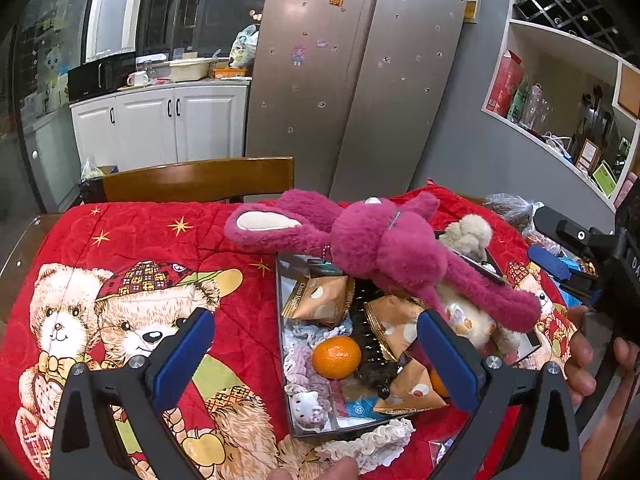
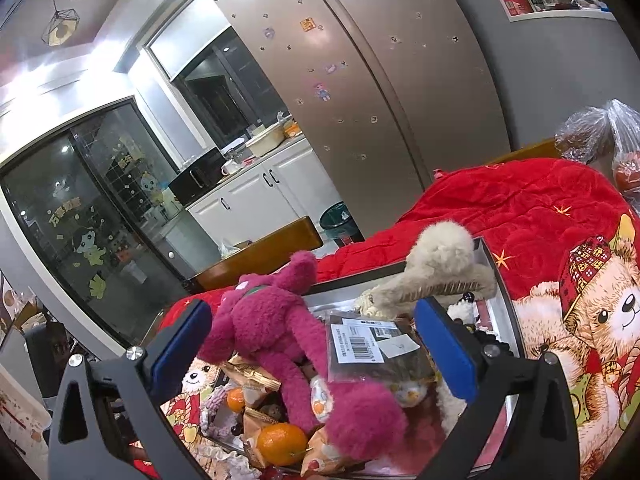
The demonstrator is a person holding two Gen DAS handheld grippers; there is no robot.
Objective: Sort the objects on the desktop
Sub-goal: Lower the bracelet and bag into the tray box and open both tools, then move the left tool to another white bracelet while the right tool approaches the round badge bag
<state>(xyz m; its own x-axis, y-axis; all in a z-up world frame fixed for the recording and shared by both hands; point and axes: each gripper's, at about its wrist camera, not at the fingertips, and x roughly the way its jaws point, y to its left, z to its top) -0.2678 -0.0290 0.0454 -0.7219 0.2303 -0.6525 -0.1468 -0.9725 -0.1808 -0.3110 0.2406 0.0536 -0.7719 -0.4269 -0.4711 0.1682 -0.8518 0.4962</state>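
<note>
Red quilted cloth (image 1: pixel 248 280) printed with teddy bears covered the table and formed the work surface.

Nearest the left wrist camera, the left gripper (image 1: pixel 316 344) had both blue-padded fingers (image 1: pixel 182 354) spread to full width, gripping nothing. Between and just beyond them stood the shiny metal tray (image 1: pixel 280 304), filled with mixed objects.

Tray contents, near to far:
- A small white cat figure (image 1: pixel 308 408) at the 6 o'clock end of the tray.
- One mandarin (image 1: pixel 337 357) near the tray centre, touching a pale knitted item.
- Tan snack packets (image 1: pixel 320 298), several, lying around a dark hair claw.
- A magenta plush toy (image 1: pixel 384 248) sprawled across the 12 o'clock end, one limb hanging over the rim toward 4 o'clock.
- A beige plush toy (image 1: pixel 470 234) at about 2 o'clock, partly hidden.

The right gripper (image 2: pixel 312 356) was likewise fully spread and empty, hovering over the same tray. A dark barcoded packet (image 2: pixel 372 348) lay between its fingers, apparently untouched by either pad.

Beyond the table stood a wooden chair back (image 1: pixel 196 180), then a steel refrigerator (image 1: pixel 352 80) and white cabinets (image 1: pixel 160 120).
</note>
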